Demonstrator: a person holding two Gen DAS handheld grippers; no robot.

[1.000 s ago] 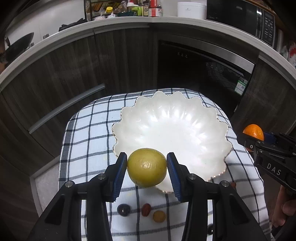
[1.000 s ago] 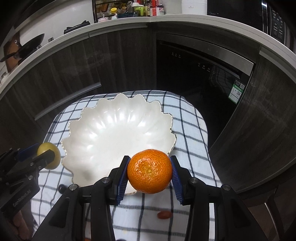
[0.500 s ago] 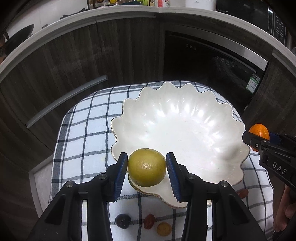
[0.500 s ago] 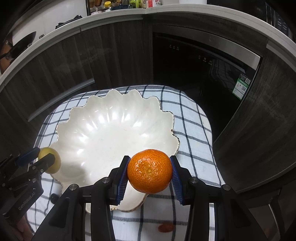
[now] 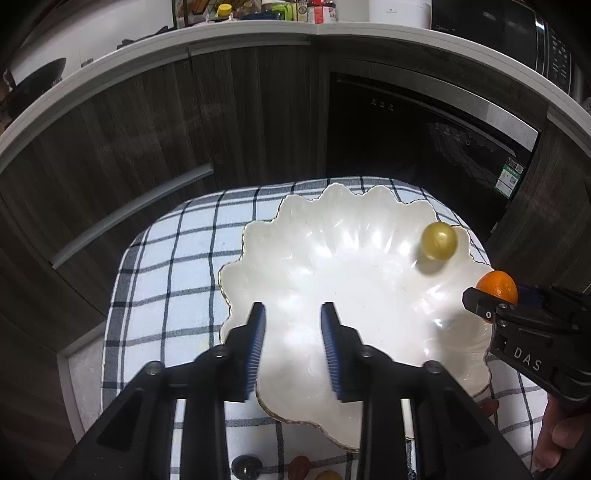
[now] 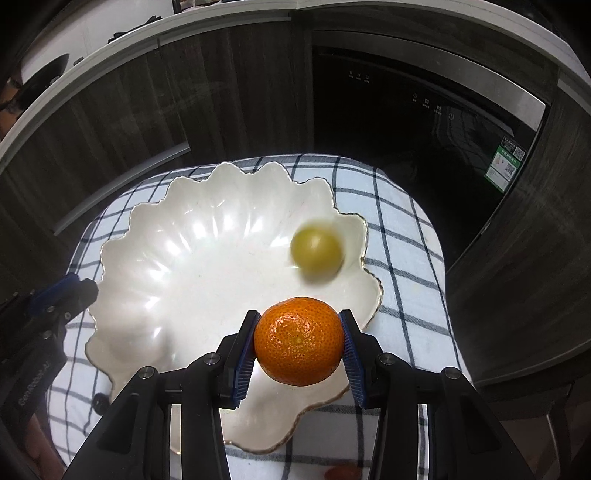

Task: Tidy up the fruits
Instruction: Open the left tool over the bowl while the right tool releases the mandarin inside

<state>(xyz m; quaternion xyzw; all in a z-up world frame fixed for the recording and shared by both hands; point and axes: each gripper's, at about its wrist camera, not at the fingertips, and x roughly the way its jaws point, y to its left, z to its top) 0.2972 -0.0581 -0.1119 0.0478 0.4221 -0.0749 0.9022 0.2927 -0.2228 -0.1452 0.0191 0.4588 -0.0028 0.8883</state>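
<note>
Our right hand-held gripper (image 6: 298, 341) clamps the round orange tangerine (image 6: 298, 340) directly over the scalloped white ceramic bowl's (image 6: 155, 258) near rim. Our left hand-held gripper (image 5: 291, 347) gapes, holding nothing; the blurred yellow-green round fruit (image 6: 316, 252) lies just beyond.

Dark wood-grain cabinet fronts (image 5: 229, 118) curve round the back of the scene under a pale countertop (image 5: 332, 31), with a long grey bar handle (image 5: 133, 216) low on the left-hand door. To the right a black built-in appliance (image 6: 417, 103), perhaps a dishwasher or oven, shows small lit symbols and a green label (image 6: 504, 162) near its right edge. Jars and bottles (image 5: 299, 9) crowd the countertop's far edge beside a white container (image 5: 399, 11), and the light falls brightly from above.
</note>
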